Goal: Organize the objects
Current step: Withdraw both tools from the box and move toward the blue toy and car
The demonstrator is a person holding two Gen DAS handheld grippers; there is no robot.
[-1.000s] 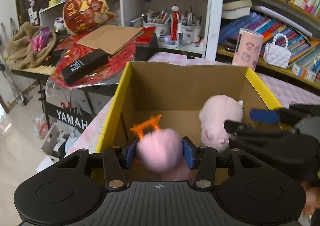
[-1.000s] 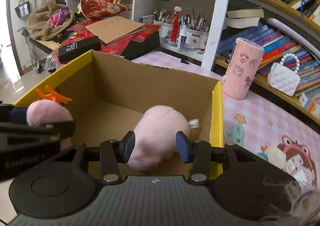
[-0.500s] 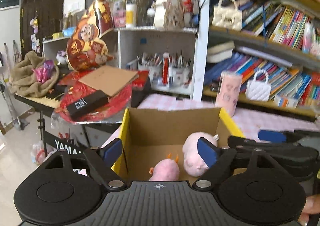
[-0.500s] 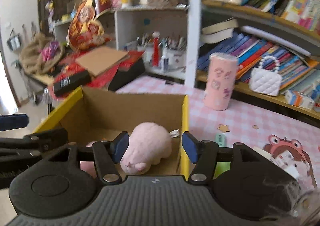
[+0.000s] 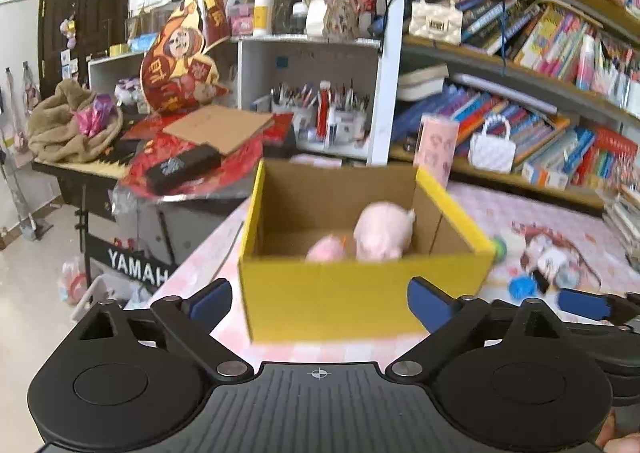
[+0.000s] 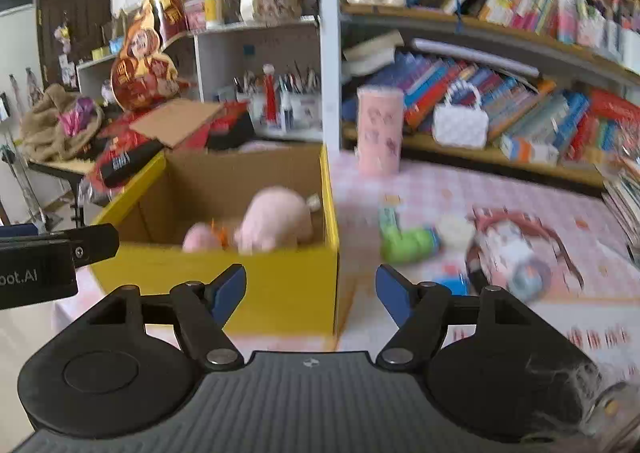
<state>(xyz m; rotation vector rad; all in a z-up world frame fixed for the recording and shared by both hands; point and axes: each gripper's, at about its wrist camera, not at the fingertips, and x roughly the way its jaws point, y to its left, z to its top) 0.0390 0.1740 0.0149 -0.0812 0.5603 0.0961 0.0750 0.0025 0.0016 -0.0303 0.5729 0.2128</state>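
"YAMAH" on keyboard stand (image 5: 138, 271), "oot.AI" on left claw (image 6: 24, 277)

A yellow cardboard box (image 5: 360, 297) with a plain brown inside stands open-topped near the left edge of the pink checked table (image 6: 440, 181). Two soft toys lie on its floor: a large pale pink plush (image 5: 382, 231) toward the right wall, and a smaller pink plush (image 5: 326, 249) with an orange part touching its left side, close to the near wall. To the right of the box, loose on the table, lie a green toy (image 6: 404, 243), a small blue ball (image 5: 522, 287) and a blurred pink-and-white toy (image 6: 510, 253), spread toward the right edge.
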